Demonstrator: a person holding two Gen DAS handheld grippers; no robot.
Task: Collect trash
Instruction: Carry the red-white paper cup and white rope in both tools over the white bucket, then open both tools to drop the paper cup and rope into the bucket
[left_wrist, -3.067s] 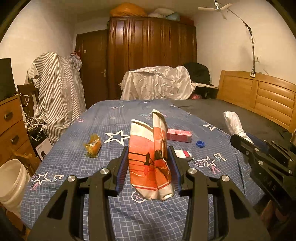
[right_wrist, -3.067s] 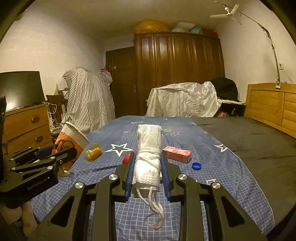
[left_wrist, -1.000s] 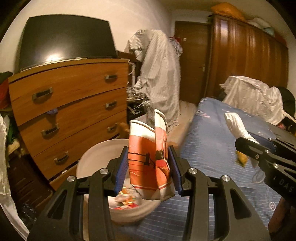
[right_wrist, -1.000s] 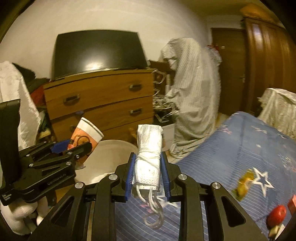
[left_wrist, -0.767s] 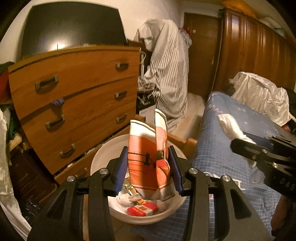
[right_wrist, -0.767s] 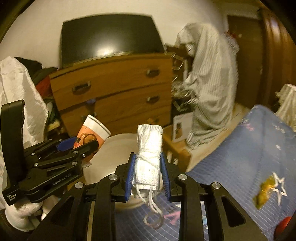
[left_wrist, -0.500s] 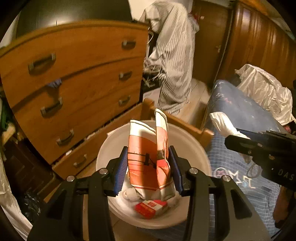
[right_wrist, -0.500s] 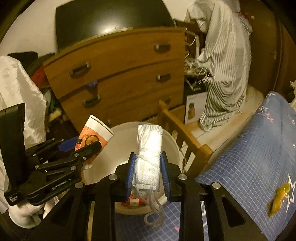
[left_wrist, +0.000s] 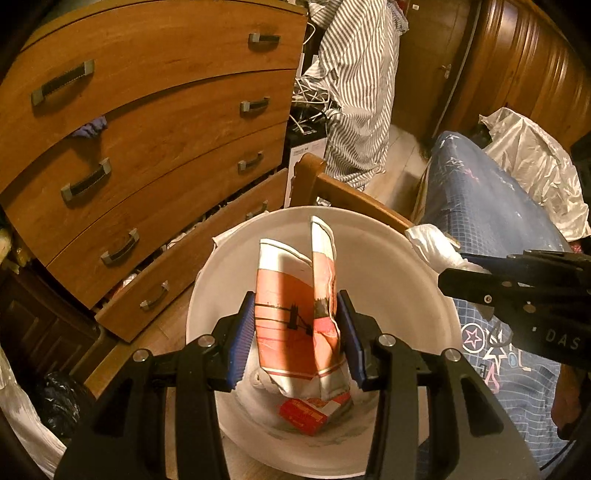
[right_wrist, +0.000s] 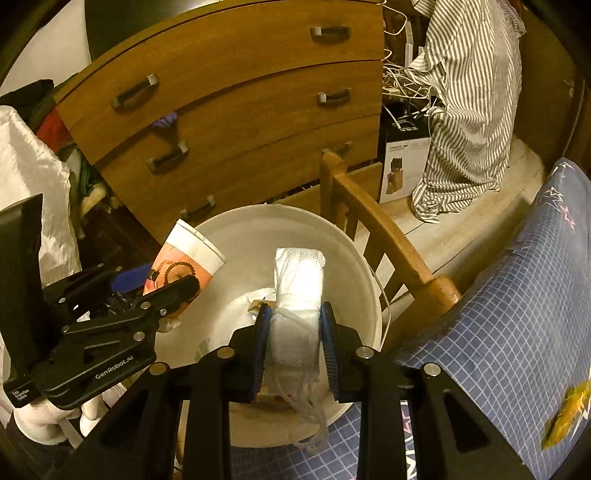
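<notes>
My left gripper (left_wrist: 295, 325) is shut on a crushed orange and white paper cup (left_wrist: 295, 295), held over the white bucket (left_wrist: 406, 266). The same cup (right_wrist: 184, 258) shows at the bucket's left rim in the right wrist view, clamped by the left gripper (right_wrist: 162, 291). My right gripper (right_wrist: 295, 339) is shut on a rolled white face mask (right_wrist: 297, 291) with loose strings, above the white bucket (right_wrist: 354, 258). The mask (left_wrist: 432, 247) also pokes in from the right in the left wrist view. A red box (left_wrist: 303, 417) and crumpled paper lie at the bucket's bottom.
A wooden chest of drawers (left_wrist: 147, 129) stands behind the bucket, its lowest drawer ajar. A wooden bed frame post (right_wrist: 369, 214) runs beside the bucket. The blue star bedsheet (right_wrist: 517, 314) carries a yellow wrapper (right_wrist: 565, 410). Striped cloth (right_wrist: 465, 92) hangs at the back.
Both grippers have swung down and forward over the bucket, still holding the cup and the mask. The bucket now fills the middle of both views, its bottom showing.
</notes>
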